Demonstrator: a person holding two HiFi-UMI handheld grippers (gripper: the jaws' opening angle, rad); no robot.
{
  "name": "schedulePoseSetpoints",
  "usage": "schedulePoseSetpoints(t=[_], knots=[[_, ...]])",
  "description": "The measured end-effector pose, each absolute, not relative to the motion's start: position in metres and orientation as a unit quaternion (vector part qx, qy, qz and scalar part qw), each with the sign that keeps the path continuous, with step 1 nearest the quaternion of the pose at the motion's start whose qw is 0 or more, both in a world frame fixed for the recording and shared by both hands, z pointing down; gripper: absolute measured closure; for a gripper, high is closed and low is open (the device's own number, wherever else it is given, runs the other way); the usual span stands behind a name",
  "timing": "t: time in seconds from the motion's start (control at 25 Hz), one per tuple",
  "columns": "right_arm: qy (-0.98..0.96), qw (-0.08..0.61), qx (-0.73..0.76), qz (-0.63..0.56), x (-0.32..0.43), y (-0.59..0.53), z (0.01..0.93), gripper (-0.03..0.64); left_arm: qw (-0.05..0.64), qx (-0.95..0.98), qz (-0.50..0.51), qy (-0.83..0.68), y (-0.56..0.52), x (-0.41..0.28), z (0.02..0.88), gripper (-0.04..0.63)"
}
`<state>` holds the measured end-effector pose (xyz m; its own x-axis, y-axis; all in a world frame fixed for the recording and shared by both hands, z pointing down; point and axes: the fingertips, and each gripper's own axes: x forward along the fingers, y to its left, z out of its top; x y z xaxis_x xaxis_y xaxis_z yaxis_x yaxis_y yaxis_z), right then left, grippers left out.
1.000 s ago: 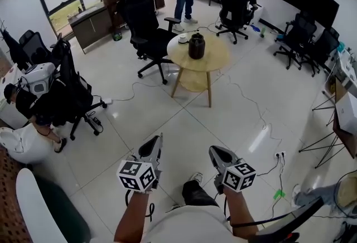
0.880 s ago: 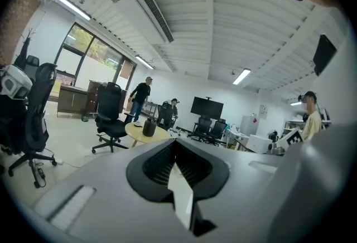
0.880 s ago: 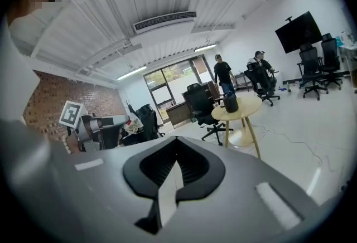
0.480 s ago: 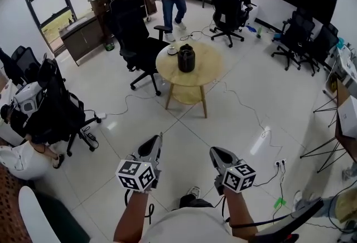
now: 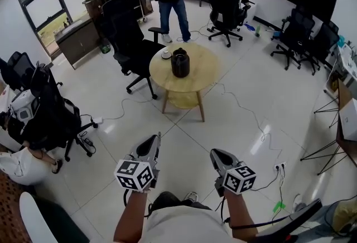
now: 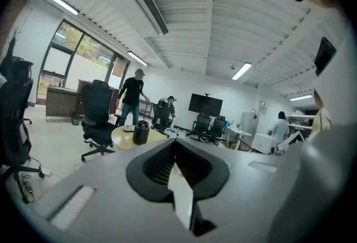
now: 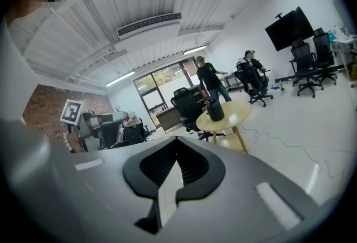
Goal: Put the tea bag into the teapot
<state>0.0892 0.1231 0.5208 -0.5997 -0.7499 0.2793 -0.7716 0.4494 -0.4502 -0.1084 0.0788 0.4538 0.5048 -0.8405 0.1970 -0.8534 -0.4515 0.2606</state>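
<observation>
Black squat teapot on round wooden worktop well ahead; L claw & R claw closed, empty, neither nearer.

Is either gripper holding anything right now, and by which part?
Nothing is held. The left gripper and right gripper each have jaws together with nothing between them; the teapot stands far ahead on the round table.

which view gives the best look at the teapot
The head view: the dark teapot stands whole and sharp on the round wooden table, with nothing in front of it. The left and right gripper views show it only small and far off, side on, beyond their jaws.
</observation>
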Motion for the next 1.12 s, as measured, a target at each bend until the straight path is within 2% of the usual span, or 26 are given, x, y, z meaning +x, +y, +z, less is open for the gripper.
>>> schedulePoseSetpoints(t=[0.44,1.12], knots=[[-0.845,0.031,0.453,0.283,0.091,0.063,0.529,0.615,0.176,0.85,0.009,-0.497,0.007,-0.112,0.461,0.58],[-0.827,0.024,0.494,0.267,0.079,-0.123,0.512,0.615,0.164,0.875,0.002,-0.457,-0.213,-0.12,0.444,0.58]])
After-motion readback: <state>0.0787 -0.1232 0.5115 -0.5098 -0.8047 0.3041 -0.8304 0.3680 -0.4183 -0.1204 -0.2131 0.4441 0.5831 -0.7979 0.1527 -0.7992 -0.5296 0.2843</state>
